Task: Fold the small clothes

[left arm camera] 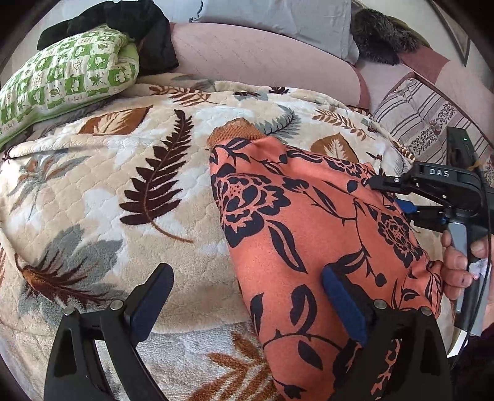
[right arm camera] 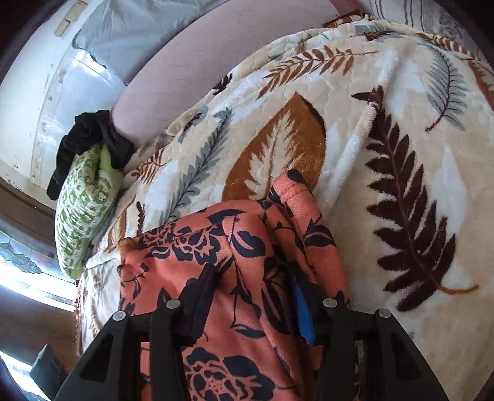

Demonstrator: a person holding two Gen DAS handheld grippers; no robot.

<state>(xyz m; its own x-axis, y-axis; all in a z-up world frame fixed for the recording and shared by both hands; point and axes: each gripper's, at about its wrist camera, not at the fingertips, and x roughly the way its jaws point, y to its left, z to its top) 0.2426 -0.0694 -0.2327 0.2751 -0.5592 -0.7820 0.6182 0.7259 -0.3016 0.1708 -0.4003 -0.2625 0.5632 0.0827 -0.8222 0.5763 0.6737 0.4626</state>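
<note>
At the far left of the left wrist view a green patterned pillow point(left arm camera: 68, 74) lay at the edge of the bed, with a black cloth point(left arm camera: 136, 27) on top of it. The bed was covered by a cream blanket point(left arm camera: 92, 172) with leaf prints. The left tool point(left arm camera: 247, 296) stood with its fingers wide apart and held nothing; its right finger lay over the near part of the garment, its left finger over the bare blanket.

Right of the middle lay the orange flowered garment point(left arm camera: 308, 222), long and partly folded, with a ribbed cuff at its far end. At the right edge the right tool point(left arm camera: 375, 185) came in, held by a hand point(left arm camera: 457, 268). In its own view the garment point(right arm camera: 222, 246) passed between its fingers, which stood half apart; I cannot tell if the pads pressed on the cloth.

The garment looked soft, light and limp, with a slightly velvety surface, so it would probably sag and wrinkle when lifted. I think a hold at a corner or along a hem, with both tools, would keep it flat for folding.
</note>
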